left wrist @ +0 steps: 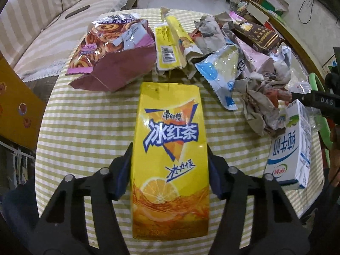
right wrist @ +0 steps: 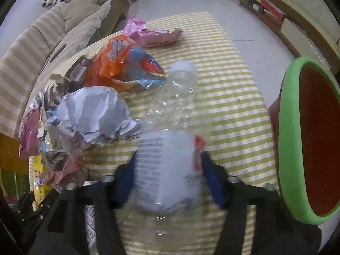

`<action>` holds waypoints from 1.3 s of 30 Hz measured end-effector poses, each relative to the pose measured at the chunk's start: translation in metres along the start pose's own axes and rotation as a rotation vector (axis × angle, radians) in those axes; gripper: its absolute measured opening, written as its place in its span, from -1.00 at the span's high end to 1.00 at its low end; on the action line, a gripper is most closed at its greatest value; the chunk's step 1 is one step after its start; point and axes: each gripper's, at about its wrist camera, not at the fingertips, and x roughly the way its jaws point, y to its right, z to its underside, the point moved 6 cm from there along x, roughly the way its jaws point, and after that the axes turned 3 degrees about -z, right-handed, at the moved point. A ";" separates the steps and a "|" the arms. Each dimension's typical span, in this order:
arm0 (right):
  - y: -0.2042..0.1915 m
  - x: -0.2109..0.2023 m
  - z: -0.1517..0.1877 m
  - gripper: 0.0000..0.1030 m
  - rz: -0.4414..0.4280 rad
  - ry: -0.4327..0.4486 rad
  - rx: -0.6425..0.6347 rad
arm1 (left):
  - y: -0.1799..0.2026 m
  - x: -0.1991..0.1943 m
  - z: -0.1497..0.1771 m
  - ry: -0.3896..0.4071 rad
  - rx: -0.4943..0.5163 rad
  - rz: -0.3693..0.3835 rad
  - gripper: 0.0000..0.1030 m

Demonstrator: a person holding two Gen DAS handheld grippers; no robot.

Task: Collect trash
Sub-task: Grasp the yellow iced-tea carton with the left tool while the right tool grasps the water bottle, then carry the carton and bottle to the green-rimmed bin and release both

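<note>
A yellow iced-tea carton (left wrist: pixel 167 191) lies flat on the green-striped tablecloth (left wrist: pixel 85 127), its top pointing away from me. My left gripper (left wrist: pixel 169 148) reaches down over it, with a blue pad pressed against each long side. In the right wrist view a crushed clear plastic bottle (right wrist: pixel 170 170) with a white label lies on the same cloth (right wrist: pixel 229 97), its cap (right wrist: pixel 183 67) at the far end. My right gripper (right wrist: pixel 169 157) is shut on the labelled part, one pad on each side.
Wrappers and crumpled paper (left wrist: pixel 261 97) crowd the far half of the table, among them a purple snack bag (left wrist: pixel 110 48). A white milk carton (left wrist: pixel 291 157) lies at the right. A green-rimmed red bin (right wrist: pixel 286 138) stands off the table's right edge. A striped sofa (left wrist: pixel 42 21) runs along the left.
</note>
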 end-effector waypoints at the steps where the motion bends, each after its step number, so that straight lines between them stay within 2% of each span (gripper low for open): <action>1: -0.001 -0.004 0.000 -0.02 -0.008 0.006 0.001 | -0.001 -0.001 0.001 -0.001 -0.003 0.002 -0.13; 10: -0.007 -0.048 0.003 -0.02 -0.008 0.094 -0.012 | -0.010 -0.029 -0.006 0.063 -0.012 0.004 -0.13; 22: -0.023 -0.109 0.013 -0.02 -0.018 0.227 -0.046 | -0.015 -0.098 -0.020 0.194 -0.053 0.014 -0.13; 29: -0.004 -0.139 0.013 -0.02 -0.019 0.291 -0.016 | 0.011 -0.134 -0.045 0.263 -0.018 0.055 -0.13; 34: 0.019 -0.153 0.009 -0.02 -0.022 0.332 0.031 | 0.033 -0.147 -0.059 0.282 0.010 0.083 -0.13; 39: 0.050 -0.166 0.005 -0.02 -0.015 0.368 0.078 | 0.073 -0.158 -0.078 0.303 0.062 0.129 -0.13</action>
